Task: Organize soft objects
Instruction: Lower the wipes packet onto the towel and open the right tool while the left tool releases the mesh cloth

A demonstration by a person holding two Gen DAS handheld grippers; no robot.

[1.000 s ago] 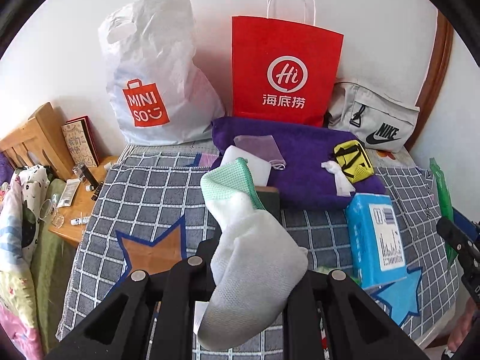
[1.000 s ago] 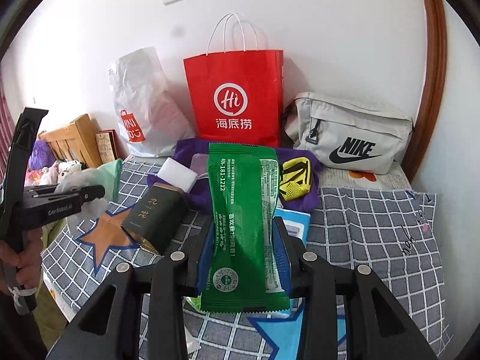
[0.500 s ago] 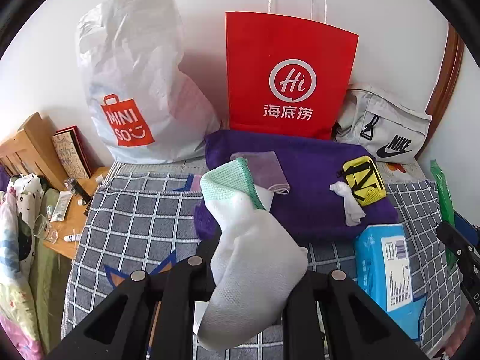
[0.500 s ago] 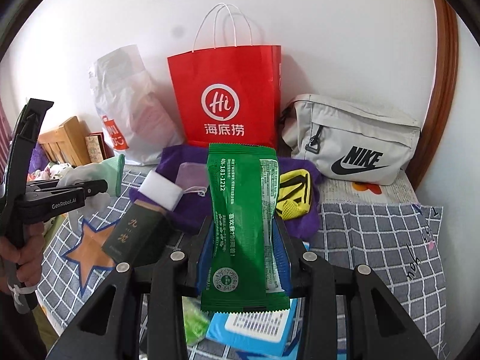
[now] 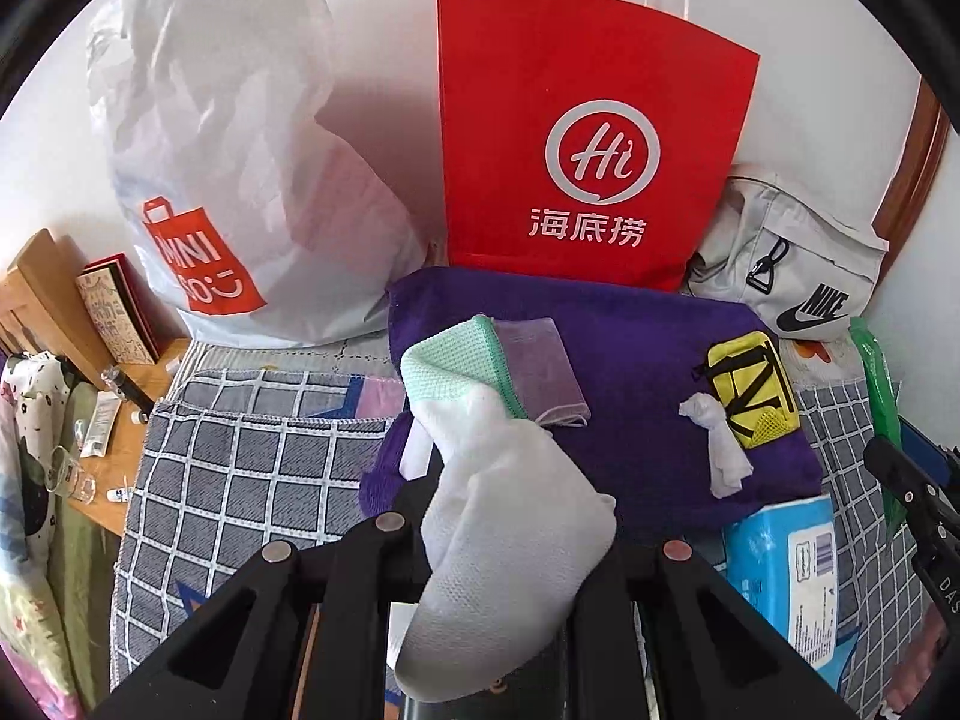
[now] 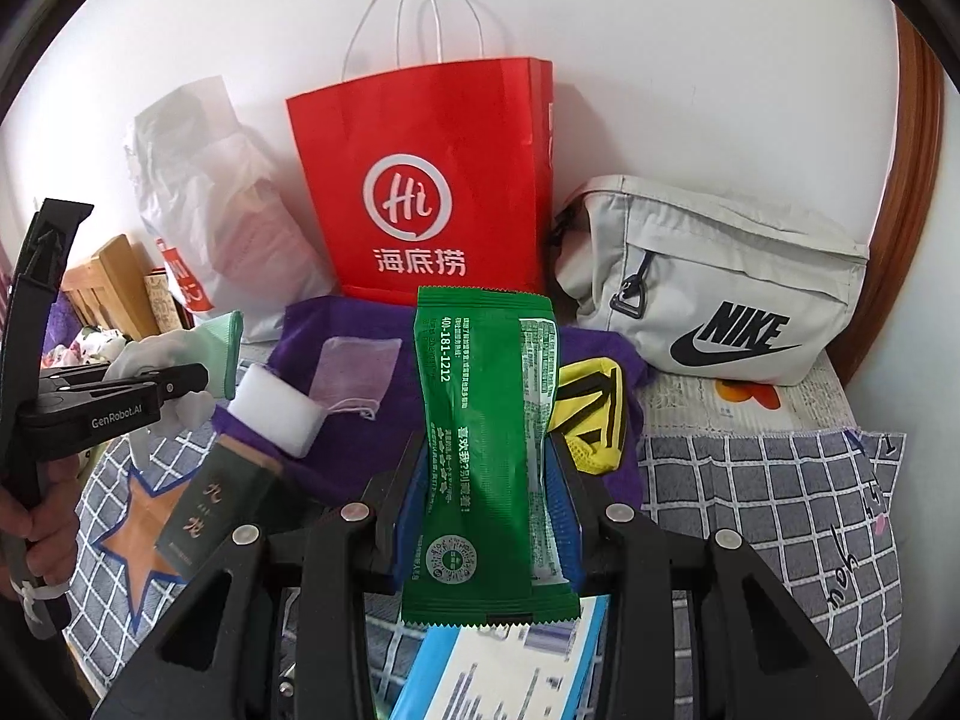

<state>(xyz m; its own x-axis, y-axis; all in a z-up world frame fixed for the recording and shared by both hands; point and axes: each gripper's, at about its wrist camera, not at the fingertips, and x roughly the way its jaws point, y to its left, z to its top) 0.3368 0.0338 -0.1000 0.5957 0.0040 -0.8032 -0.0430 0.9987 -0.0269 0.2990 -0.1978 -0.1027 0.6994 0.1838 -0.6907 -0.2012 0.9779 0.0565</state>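
Left claw pinches white-and-mint sock — sock hangs above checked bedspread. Right claw clamps green packet upright, above blue tissue pack. Beyond: purple towel carrying yellow pouch; red paper bag standing against wall — white plastic bag left, grey Nike bag right.

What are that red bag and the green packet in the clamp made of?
The red bag looks like stiff matte paper: crisp folded edges, white cord handles. The green packet in the right gripper seems to be glossy plastic film, with a serrated sealed end and shiny creases.
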